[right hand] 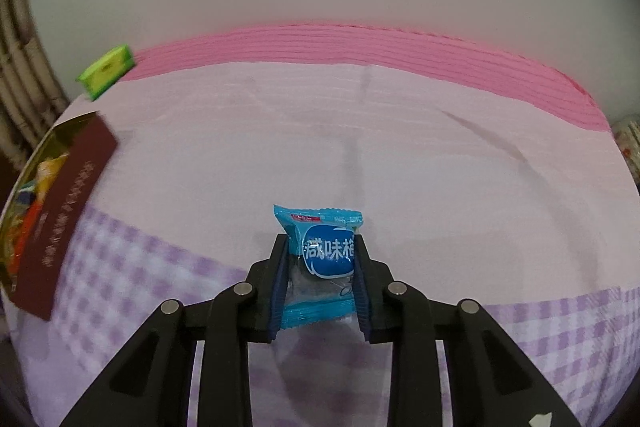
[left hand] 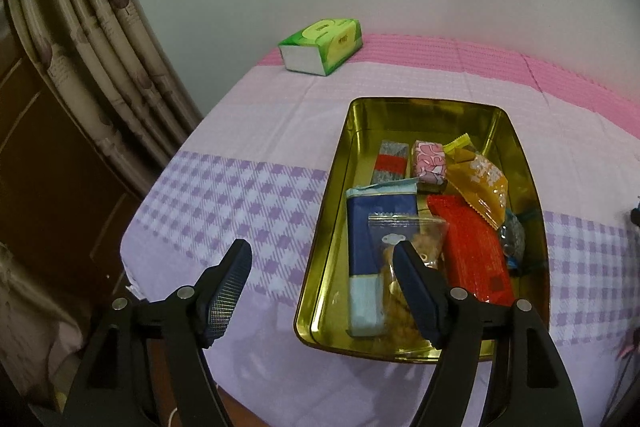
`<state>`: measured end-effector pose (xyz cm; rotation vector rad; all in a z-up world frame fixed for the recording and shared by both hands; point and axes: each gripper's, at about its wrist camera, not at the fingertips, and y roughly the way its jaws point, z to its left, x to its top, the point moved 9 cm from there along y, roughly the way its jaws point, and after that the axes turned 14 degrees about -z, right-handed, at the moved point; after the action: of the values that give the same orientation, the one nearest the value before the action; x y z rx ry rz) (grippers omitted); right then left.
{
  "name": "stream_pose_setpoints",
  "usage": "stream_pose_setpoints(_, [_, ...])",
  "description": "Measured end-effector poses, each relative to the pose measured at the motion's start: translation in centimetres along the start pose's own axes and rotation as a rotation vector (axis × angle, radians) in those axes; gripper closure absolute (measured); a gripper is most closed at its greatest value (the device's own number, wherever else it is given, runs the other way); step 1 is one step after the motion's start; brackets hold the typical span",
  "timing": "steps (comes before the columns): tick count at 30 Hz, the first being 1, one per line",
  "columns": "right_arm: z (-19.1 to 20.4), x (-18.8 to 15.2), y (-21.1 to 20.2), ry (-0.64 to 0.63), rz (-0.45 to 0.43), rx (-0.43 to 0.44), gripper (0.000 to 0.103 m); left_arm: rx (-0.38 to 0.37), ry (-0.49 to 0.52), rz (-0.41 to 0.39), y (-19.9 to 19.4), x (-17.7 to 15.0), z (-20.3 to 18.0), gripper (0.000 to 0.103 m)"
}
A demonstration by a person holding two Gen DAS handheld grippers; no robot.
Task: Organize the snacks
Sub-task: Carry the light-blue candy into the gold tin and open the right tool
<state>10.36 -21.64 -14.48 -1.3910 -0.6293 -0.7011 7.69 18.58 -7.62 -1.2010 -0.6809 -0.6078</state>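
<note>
In the right wrist view the gold tin point(right hand: 24, 183) is cut off by the left edge, its contents mostly hidden behind its dark red wall, the green tissue pack point(right hand: 106, 75) is blurred, and the blue snack packet point(right hand: 320, 247) is partly covered by the right tool's pads point(right hand: 280, 287).

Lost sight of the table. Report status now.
Left gripper open, empty, over gold metal tin of snacks. Right gripper shut on blue plastic snack packet, above checked tablecloth. Nothing in the way.

blue snack packet point(right hand: 320, 259) reading "咸味梅", maroon tin side point(right hand: 64, 211) print illegible
</note>
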Motion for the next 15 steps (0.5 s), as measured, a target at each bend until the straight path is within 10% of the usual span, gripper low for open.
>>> stream_pose_setpoints(15, [15.1, 3.4, -2.7, -0.100, -0.031, 0.267, 0.076, -0.025, -0.054, 0.012, -0.6, -0.1, 1.1, 0.029])
